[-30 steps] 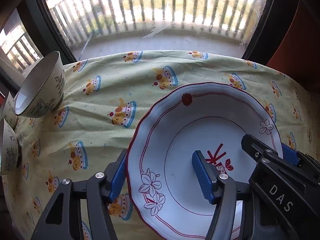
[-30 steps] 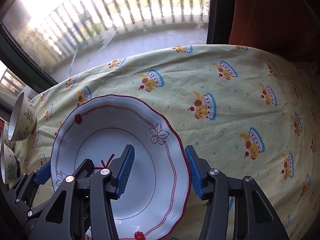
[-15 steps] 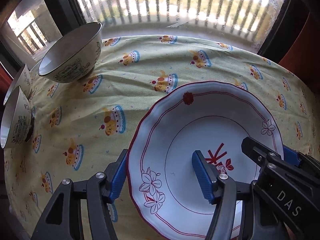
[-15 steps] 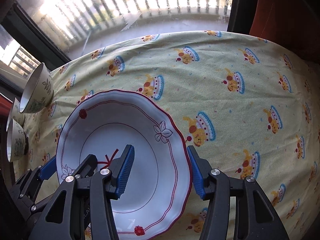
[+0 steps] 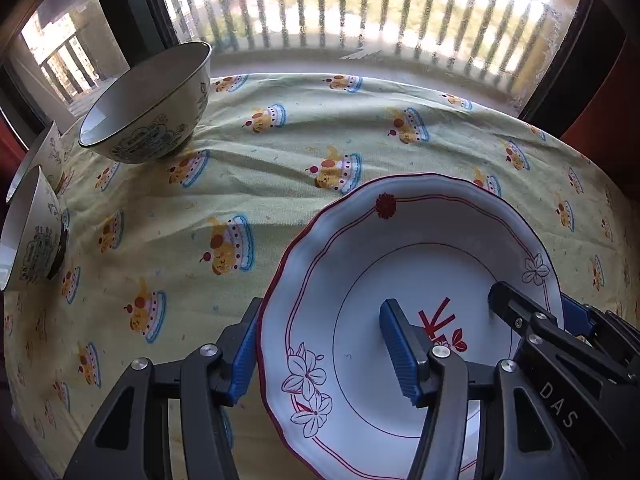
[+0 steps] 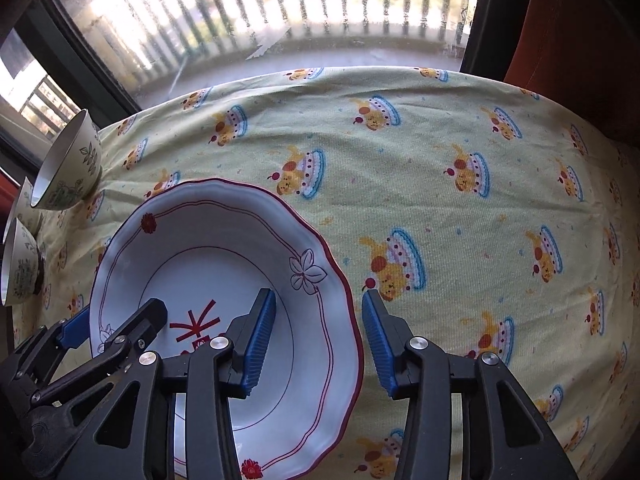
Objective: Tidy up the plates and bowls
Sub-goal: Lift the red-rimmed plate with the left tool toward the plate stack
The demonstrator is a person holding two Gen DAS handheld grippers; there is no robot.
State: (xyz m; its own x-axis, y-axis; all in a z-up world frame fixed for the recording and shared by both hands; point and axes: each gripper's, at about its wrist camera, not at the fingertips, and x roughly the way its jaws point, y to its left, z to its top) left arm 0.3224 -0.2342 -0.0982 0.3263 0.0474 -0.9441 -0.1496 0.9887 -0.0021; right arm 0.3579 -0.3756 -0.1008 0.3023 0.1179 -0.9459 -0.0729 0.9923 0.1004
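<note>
A white plate with a red scalloped rim and flower print (image 5: 400, 264) (image 6: 208, 248) is held between both grippers above the tablecloth. My left gripper (image 5: 320, 354) straddles its left rim, one blue pad outside, one inside. My right gripper (image 6: 318, 340) straddles its right rim the same way. Both sets of jaws stand wide, with a gap between pads and rim. A patterned bowl (image 5: 148, 108) (image 6: 66, 164) stands at the far left, with two more bowls (image 5: 28, 232) (image 6: 18, 272) nearer along the left edge.
A yellow tablecloth with cake prints (image 5: 280, 140) (image 6: 460, 160) covers the table. A window with balcony bars (image 5: 360, 8) lies behind it. A red-brown chair back (image 6: 580, 40) stands at the far right.
Both grippers and the plate have moved toward the near side and left, so the bowls show larger and more of the cloth lies beyond the plate. The jaws hold the same spread.
</note>
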